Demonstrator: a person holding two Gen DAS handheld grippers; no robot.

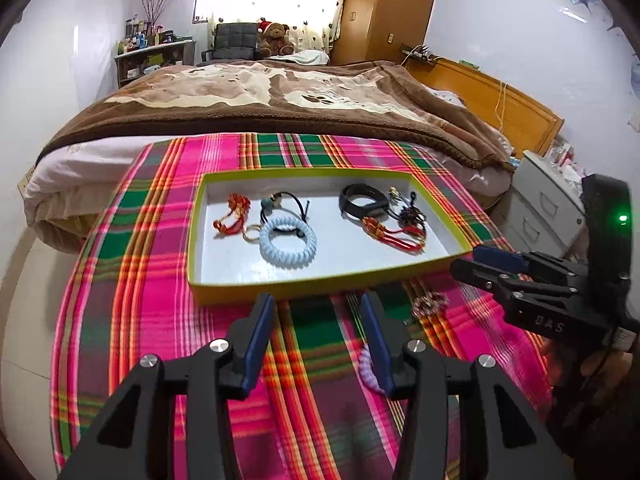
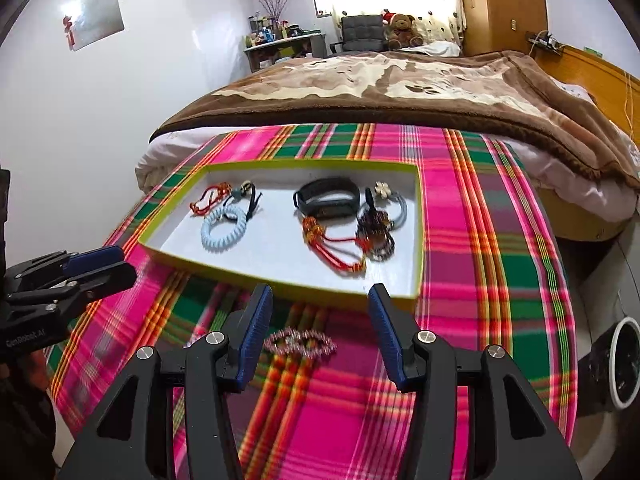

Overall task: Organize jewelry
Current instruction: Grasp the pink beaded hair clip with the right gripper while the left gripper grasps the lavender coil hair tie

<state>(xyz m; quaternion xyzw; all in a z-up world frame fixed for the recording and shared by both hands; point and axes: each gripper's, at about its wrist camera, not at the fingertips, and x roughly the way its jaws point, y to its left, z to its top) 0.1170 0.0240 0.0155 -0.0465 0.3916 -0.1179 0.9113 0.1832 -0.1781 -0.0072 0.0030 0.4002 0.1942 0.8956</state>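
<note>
Jewelry lies partly in a shallow rectangular tray (image 1: 404, 280) with yellow-green walls and a white floor, and partly loose on the cloth in front of it. A large pink, green and orange plaid cloth (image 1: 132, 280) covers the near surface and bears the tray; beyond it stretches a bed under a brown plush blanket (image 1: 248, 96).

Inside the tray, a black band-shaped wristband (image 2: 326, 200) sits toward the right half. Just in front of it lies a red corded bracelet with gold beads (image 2: 332, 246), and beside that a dark beaded bracelet (image 2: 376, 236) next to a pale grey cord loop with a cream charm (image 2: 394, 204). In the left half rest a pale blue spiral coil hair tie (image 2: 222, 230), a black cord bracelet with a teal bead (image 1: 280, 202) touching it, and a small red and gold knotted bracelet (image 1: 232, 216).

Outside the tray, on the cloth, a pink sparkly beaded bracelet (image 2: 300, 342) lies between the right gripper's fingers, untouched. A lilac spiral coil hair tie (image 1: 370, 370) lies partly hidden behind the left gripper's right-hand finger.

Both grippers hang over the cloth short of the tray. The left gripper (image 1: 318, 340) stands wide apart and grips nothing. The right gripper (image 2: 316, 330) is likewise spread wide and holds nothing.
</note>
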